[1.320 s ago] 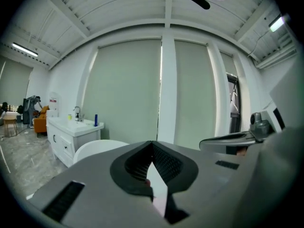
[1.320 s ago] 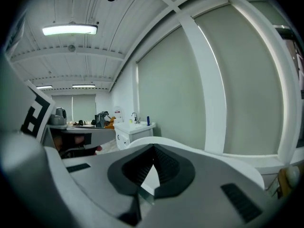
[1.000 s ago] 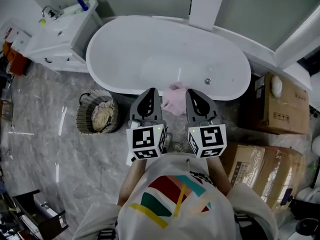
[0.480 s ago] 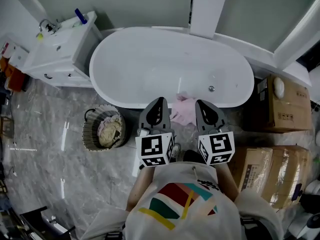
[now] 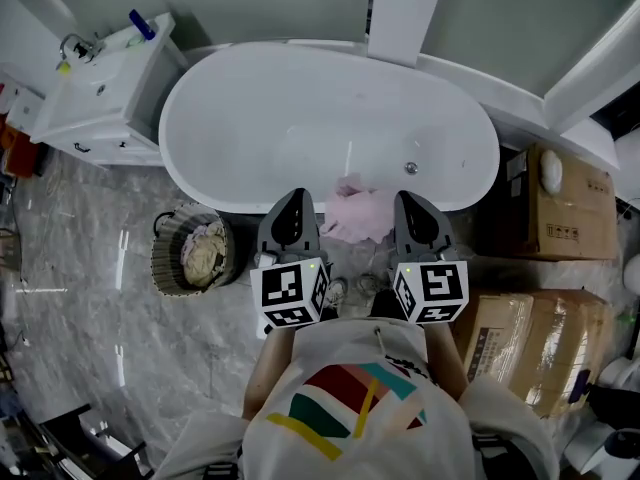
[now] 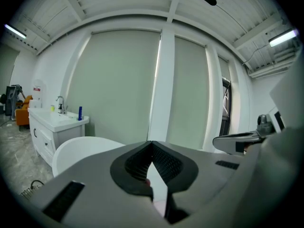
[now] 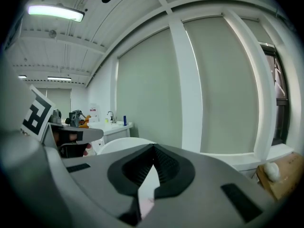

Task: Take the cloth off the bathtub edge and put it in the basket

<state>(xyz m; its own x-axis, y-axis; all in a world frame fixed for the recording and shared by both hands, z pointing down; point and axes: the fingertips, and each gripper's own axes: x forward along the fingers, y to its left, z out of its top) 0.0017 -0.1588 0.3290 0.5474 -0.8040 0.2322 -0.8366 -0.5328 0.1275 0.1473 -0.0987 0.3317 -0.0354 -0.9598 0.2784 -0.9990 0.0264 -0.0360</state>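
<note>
A pink cloth (image 5: 358, 214) hangs crumpled over the near edge of the white bathtub (image 5: 240, 118). A round woven basket (image 5: 170, 258) with pale fabric in it stands on the marble floor, left of the cloth and beside the tub. My left gripper (image 5: 295, 198) points at the tub rim just left of the cloth, and my right gripper (image 5: 410, 200) just right of it. Both are shut and hold nothing. In the left gripper view the jaws (image 6: 151, 144) meet, and in the right gripper view (image 7: 153, 147) too. A sliver of pink cloth (image 7: 145, 204) shows below them.
A white vanity with a sink (image 5: 95, 103) stands left of the tub. Cardboard boxes (image 5: 560, 208) (image 5: 525, 343) sit on the floor at the right. A white pillar (image 5: 405, 13) rises behind the tub. The person's torso fills the bottom of the head view.
The two grippers have spread apart, so the pink cloth now shows fully between them. The head view has shifted slightly. Both stay shut.
</note>
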